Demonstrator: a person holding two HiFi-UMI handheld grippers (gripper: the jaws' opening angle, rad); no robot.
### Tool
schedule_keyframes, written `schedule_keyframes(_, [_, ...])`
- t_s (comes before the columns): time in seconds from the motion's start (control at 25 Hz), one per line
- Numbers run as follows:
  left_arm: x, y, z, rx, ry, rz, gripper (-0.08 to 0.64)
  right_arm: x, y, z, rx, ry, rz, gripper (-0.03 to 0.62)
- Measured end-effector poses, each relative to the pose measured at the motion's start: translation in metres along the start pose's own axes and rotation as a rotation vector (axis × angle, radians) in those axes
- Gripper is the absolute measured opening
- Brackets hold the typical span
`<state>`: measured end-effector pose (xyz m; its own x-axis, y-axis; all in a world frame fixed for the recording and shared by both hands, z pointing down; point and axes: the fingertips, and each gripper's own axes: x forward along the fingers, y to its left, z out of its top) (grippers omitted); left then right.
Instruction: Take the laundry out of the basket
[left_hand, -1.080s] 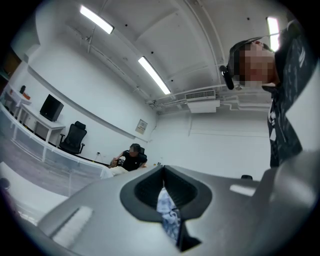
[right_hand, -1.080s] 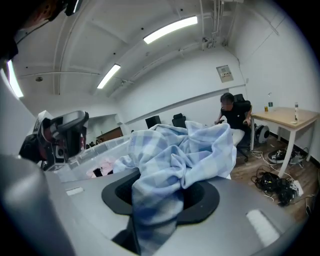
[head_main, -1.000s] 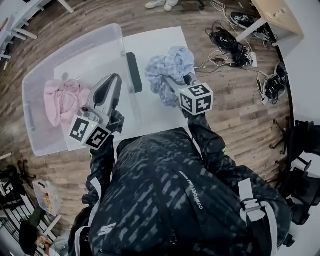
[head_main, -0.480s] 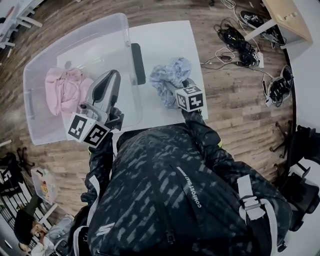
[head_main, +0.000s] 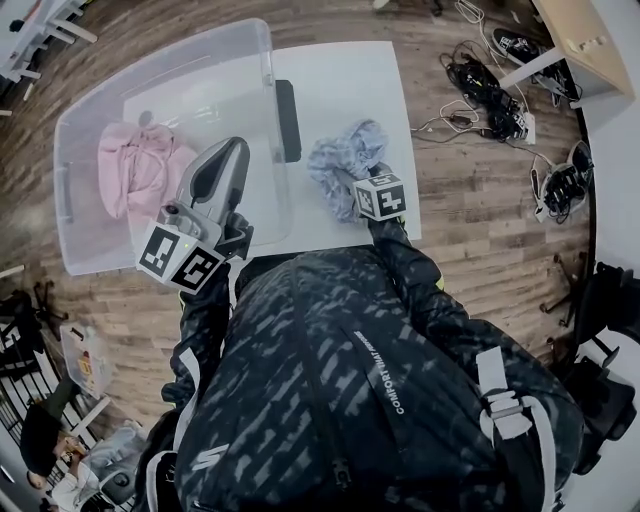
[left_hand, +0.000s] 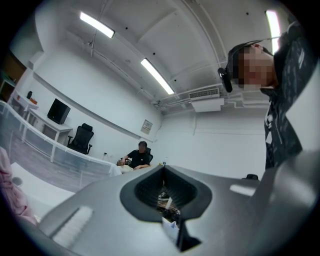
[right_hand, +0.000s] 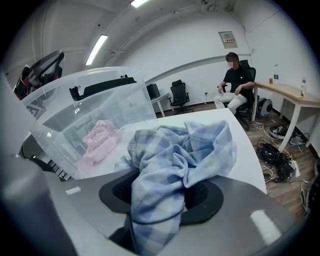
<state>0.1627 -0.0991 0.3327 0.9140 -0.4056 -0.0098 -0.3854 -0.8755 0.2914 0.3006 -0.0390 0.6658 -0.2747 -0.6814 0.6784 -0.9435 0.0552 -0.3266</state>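
One pink garment (head_main: 135, 170) in basket (head_main: 200, 100) — one blue cloth (head_main: 345, 165) outside.

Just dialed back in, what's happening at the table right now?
The person is emptying the clear bin. The right gripper has a crumpled blue checked garment between its jaws, bunched on the white table beside the bin. Its jaws have just been opening, so this looks like a drop-off. The left gripper is shut and empty, held above the bin's near side. A pink garment lies in the bin.
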Motion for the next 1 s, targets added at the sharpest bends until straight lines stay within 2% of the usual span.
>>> schedule_keyframes(0.2, [-0.004,0.005,-0.001,0.002,0.001,0.008,0.005,0.009,-0.002,-0.005,-0.009,0.027,-0.006,0.238])
schedule_keyframes(0.44, [-0.005,0.007,-0.003,0.004,0.006,0.016,0.005,-0.008,0.005,0.007,-0.057,0.028,0.003,0.333])
schedule_keyframes(0.52, [-0.004,0.006,-0.002,0.004,0.003,0.014,0.005,-0.017,0.009,0.014,-0.073,0.019,0.005,0.344])
schedule_keyframes(0.88, [-0.002,0.003,-0.001,-0.006,-0.01,0.001,0.005,-0.061,0.03,0.08,-0.122,-0.117,0.039,0.335])
schedule_keyframes(1.0, [-0.002,0.004,0.0,-0.002,-0.015,0.005,0.005,-0.078,0.044,0.115,-0.148,-0.208,0.075,0.26])
